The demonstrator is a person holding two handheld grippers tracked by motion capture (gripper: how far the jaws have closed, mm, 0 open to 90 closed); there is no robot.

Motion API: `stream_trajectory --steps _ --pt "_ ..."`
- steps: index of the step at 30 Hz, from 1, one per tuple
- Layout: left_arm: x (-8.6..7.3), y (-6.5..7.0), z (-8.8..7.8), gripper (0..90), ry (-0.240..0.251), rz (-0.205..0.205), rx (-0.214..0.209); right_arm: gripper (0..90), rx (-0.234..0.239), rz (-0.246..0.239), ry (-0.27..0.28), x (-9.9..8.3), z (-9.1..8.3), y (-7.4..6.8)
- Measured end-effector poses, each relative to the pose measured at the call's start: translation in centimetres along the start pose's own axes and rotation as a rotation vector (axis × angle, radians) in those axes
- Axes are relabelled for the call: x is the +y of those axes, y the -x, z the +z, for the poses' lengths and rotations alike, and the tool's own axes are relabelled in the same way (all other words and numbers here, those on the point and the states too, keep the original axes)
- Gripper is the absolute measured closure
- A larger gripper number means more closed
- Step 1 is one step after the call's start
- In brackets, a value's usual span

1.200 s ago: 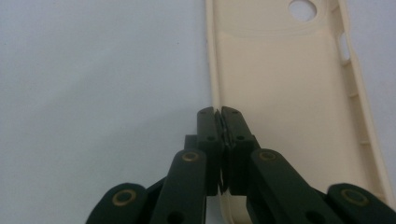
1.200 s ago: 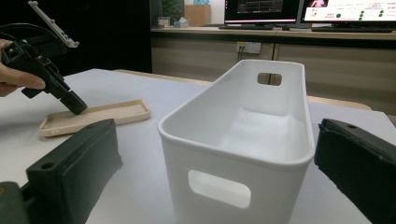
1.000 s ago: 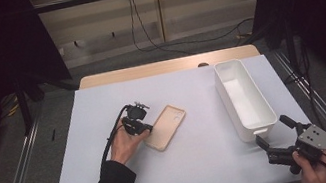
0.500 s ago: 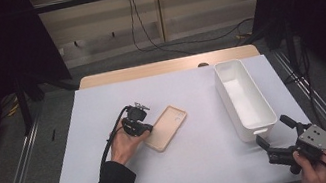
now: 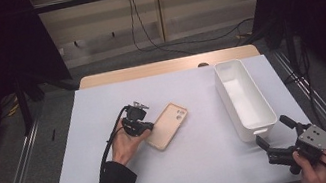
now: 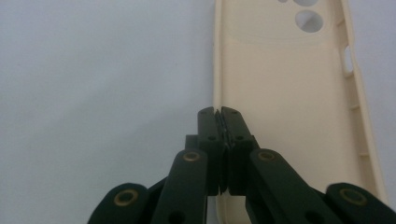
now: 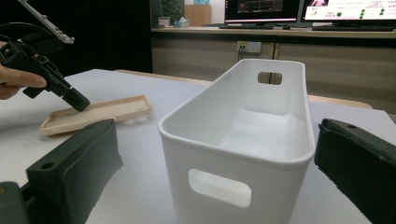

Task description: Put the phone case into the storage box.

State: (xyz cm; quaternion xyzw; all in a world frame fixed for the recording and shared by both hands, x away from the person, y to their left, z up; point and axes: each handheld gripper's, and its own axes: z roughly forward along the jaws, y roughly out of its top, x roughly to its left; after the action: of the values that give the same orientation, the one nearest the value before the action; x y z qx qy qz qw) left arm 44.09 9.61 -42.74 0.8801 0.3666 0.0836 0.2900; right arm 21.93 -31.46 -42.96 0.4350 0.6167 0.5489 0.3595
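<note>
Pinching the long edge of the phone case (image 6: 289,116), the left claw (image 6: 218,112) has its jaws pressed together on the case's rim. The case lies flat on the surface (image 5: 103,107), left of the white bin (image 5: 250,122). The right claw (image 5: 272,133) stands wide apart, holding nothing, just before the bin's near end.

the phone case (image 6: 289,107) is running off the top and bottom edges of the left gripper view, and the left gripper (image 6: 219,114) is hiding part of its near rim. the white bin (image 7: 243,140) is being cut off at the bottom of the right gripper view.
</note>
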Motion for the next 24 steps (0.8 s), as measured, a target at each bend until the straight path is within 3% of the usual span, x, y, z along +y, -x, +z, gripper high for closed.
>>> stream_trajectory --steps 6,8,17,20,24 --pt "-0.6 0.3 -0.7 88.0 0.045 0.022 0.000 0.0 -0.006 0.001 0.001 0.0 -0.1 0.0" --pt "-0.9 0.5 -0.9 88.0 0.057 0.038 0.020 0.0 -0.004 0.003 0.001 0.0 0.0 0.0" --pt "-1.3 0.8 -2.5 87.9 0.189 0.056 0.031 0.0 -0.004 -0.003 0.000 0.0 0.0 -0.1" --pt "-1.5 0.7 -2.7 87.9 0.229 0.021 0.033 0.0 -0.002 -0.005 -0.002 0.0 0.0 -0.1" --pt "-1.8 0.5 -3.1 87.9 0.280 0.005 0.047 0.0 -0.001 -0.008 -0.002 0.0 0.0 -0.1"
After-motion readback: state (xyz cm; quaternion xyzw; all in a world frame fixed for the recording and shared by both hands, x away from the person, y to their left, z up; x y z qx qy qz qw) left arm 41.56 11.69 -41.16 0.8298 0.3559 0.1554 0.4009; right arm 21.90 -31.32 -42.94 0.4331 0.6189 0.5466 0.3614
